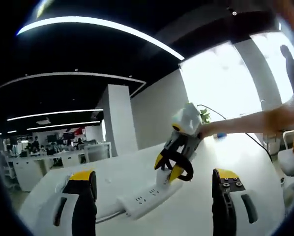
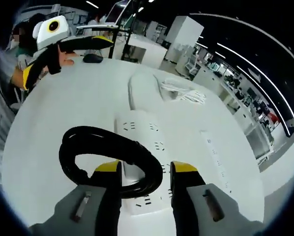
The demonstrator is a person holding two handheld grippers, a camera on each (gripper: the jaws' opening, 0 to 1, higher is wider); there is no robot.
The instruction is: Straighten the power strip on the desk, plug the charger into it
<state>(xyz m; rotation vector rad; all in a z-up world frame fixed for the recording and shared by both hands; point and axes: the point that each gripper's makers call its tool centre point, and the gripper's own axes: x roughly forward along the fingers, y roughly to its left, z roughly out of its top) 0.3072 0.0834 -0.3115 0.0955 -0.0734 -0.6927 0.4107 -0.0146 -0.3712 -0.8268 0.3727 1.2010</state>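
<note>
The white power strip (image 2: 144,147) lies flat on the white desk (image 2: 63,113). Its long side runs away from the right gripper (image 2: 146,179), which hangs right over its near end. That claw pinches a coiled black charger cable (image 2: 105,157). The left gripper (image 1: 154,189) is spread wide with nothing in it, farther back. So the right hand is nearer.

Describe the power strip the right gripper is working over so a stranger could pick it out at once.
On the big white desk, look right in front of the right gripper, under its coiled black cable. The power strip lies there, white, with rows of sockets. A second strip lies apart near the desk edge, with no cable above it.
</note>
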